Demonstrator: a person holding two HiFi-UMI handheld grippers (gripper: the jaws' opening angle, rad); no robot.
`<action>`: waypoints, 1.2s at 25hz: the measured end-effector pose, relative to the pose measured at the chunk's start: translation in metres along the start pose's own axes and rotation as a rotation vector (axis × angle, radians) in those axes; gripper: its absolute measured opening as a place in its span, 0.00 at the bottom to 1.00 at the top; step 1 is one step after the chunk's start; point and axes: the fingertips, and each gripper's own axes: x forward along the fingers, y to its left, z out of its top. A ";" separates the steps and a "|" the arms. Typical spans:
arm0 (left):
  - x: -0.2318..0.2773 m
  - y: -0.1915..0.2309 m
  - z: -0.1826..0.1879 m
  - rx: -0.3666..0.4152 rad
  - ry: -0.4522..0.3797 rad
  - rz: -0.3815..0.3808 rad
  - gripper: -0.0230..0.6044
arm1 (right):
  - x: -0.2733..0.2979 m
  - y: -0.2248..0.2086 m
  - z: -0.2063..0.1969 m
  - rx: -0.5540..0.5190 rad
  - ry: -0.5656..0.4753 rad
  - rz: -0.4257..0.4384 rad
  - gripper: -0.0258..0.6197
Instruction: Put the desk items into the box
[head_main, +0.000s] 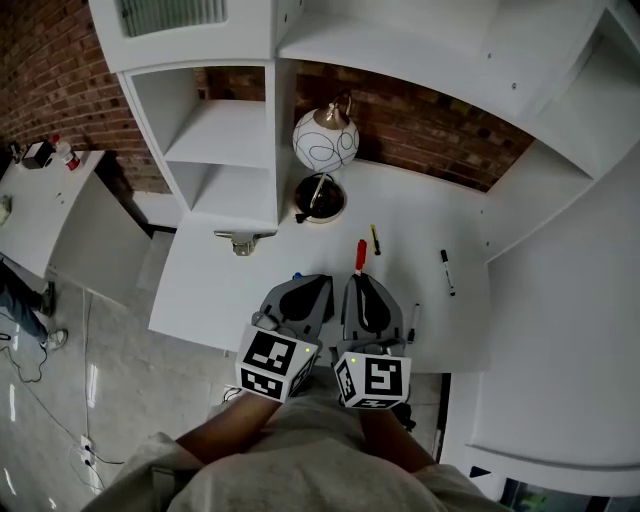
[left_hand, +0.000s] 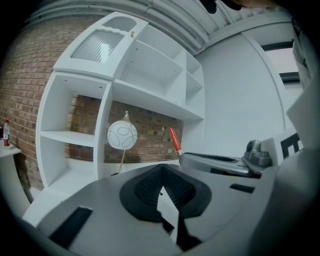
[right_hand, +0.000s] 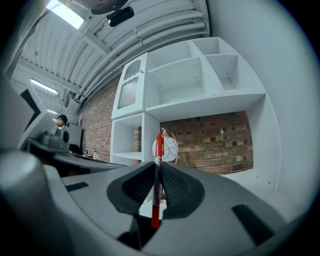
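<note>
My right gripper (head_main: 362, 282) (right_hand: 156, 175) is shut on a red pen (head_main: 361, 253) (right_hand: 158, 147), which stands upright between its pads and pokes out past the tips. Close beside it on the left, my left gripper (head_main: 311, 286) (left_hand: 161, 176) has its pads together and I see nothing held between them. The left gripper view also catches the red pen (left_hand: 174, 141) above the right gripper's body. Both grippers hover over the near edge of the white desk (head_main: 230, 280). A yellow marker (head_main: 374, 239), a black marker (head_main: 447, 272) and another pen (head_main: 413, 322) lie on it. No box is in view.
A globe lamp (head_main: 325, 139) with a black round base (head_main: 320, 198) stands at the back of the desk. White shelving (head_main: 225, 130) rises behind and to the right. A small metal clip (head_main: 240, 243) lies at the left, and a small blue item (head_main: 296, 275) by the left jaws.
</note>
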 end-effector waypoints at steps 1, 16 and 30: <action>-0.001 0.003 0.000 -0.001 -0.004 0.004 0.05 | 0.002 0.003 -0.001 0.001 0.000 0.007 0.12; -0.007 0.052 -0.018 -0.023 0.026 0.075 0.05 | 0.040 0.036 -0.054 -0.018 0.066 0.088 0.12; 0.003 0.073 -0.036 -0.049 0.076 0.119 0.05 | 0.061 0.053 -0.114 -0.072 0.248 0.217 0.12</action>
